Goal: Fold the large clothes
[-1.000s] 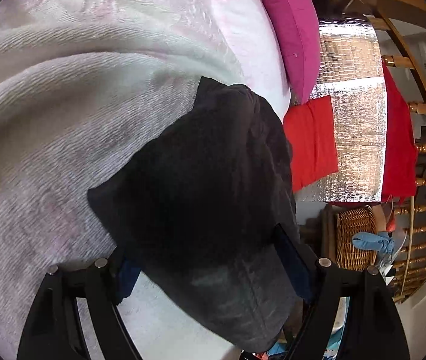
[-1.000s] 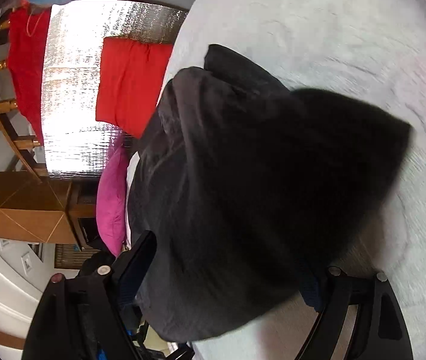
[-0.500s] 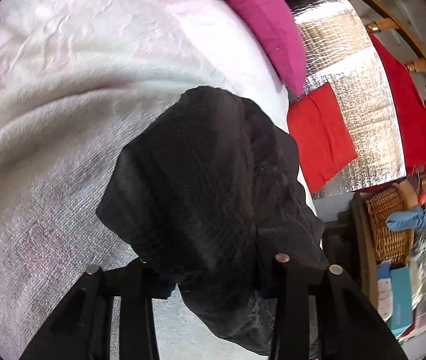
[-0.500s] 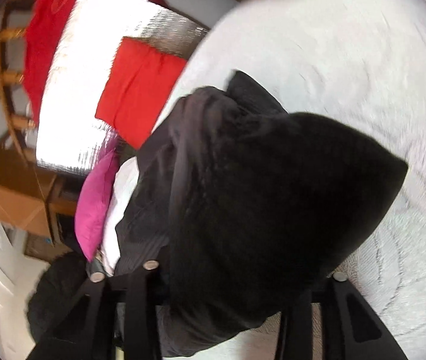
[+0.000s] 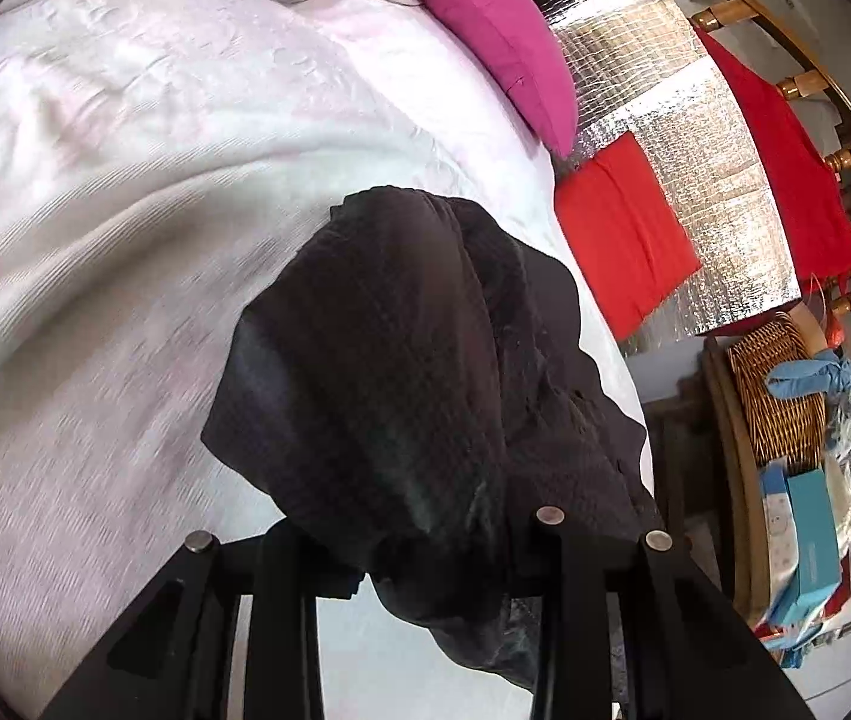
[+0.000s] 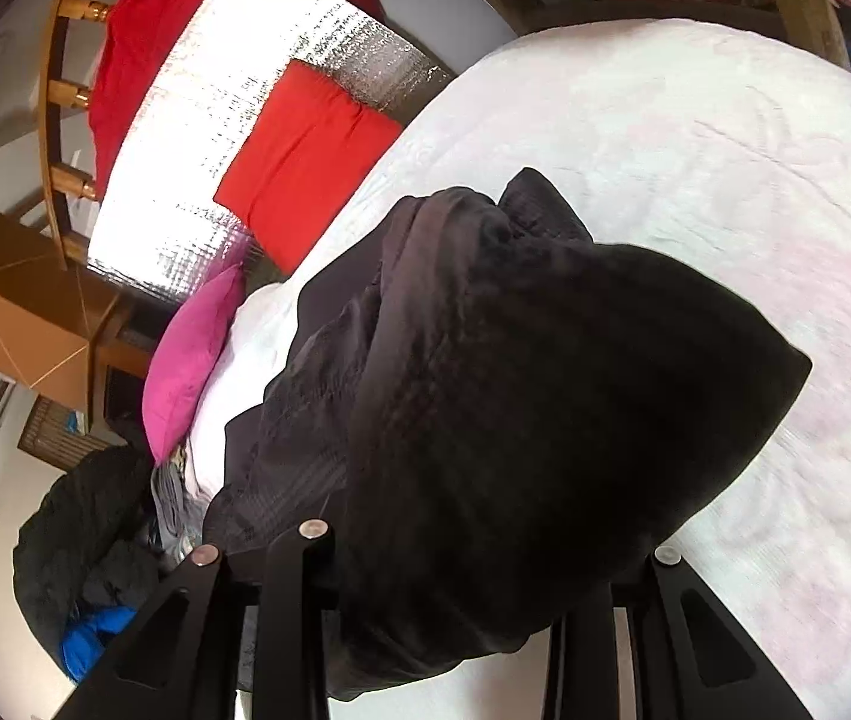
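A large black garment [image 5: 401, 360] lies bunched on the pale pink bed cover [image 5: 125, 180], near its edge. My left gripper [image 5: 419, 546] has its jaws closing on one part of the cloth, which fills the gap between the fingers and hangs below them. In the right wrist view the same black garment [image 6: 515, 390] rises from the bed cover [image 6: 725, 150] in a dark fold. My right gripper [image 6: 455, 564] is also closing its jaws, and cloth is pinched between them. Both held parts are lifted off the bed. The pads are hidden by fabric.
A pink cushion [image 5: 497, 30] and a red cushion [image 5: 623, 240] lean by a silver foil panel [image 5: 695, 138] past the bed's edge. A wicker basket [image 5: 779, 396] and boxes [image 5: 809, 546] stand beside wooden railings. A dark clothes pile [image 6: 83, 534] lies on the floor.
Both grippers went from wide open around the garment to closed on it. Both have since risen and rolled, pulling the black cloth up off the bed.
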`<state>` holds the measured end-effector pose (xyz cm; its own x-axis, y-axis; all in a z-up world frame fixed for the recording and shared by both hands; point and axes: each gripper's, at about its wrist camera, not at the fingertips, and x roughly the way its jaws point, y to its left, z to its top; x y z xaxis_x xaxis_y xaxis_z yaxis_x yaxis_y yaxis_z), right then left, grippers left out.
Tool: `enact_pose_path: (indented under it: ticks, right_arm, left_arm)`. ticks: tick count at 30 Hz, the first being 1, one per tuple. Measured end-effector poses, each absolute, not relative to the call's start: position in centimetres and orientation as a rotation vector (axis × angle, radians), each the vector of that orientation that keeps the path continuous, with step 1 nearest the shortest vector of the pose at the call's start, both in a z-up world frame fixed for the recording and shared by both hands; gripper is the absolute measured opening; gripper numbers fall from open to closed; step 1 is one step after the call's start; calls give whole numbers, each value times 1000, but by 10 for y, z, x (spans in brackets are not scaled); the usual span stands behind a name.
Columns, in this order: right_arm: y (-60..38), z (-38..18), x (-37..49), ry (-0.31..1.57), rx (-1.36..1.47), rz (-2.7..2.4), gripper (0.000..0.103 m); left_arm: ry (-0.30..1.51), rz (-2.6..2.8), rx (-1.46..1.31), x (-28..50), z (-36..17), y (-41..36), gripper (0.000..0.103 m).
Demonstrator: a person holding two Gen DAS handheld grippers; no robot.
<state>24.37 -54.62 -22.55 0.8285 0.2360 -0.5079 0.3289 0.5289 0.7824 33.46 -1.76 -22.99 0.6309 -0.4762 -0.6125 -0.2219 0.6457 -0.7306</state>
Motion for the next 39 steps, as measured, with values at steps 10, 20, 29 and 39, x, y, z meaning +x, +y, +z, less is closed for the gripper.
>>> enact_pose_path:
  ticks: [10, 20, 29, 39]
  right_arm:
    - [-537, -257, 181, 656, 1046, -50, 35]
    - [-526, -240, 153, 876, 992, 80, 77]
    - [-509, -138, 173, 755, 667, 219, 77]
    - [-478, -155, 372, 881, 461, 26, 77]
  left_arm:
    - [946, -158, -840, 282, -252, -11, 42]
    - [1162, -233, -773, 231, -233, 24, 68]
    - [862, -271, -443, 261, -121, -3, 84]
    - [1051, -161, -424, 429, -179, -56, 85]
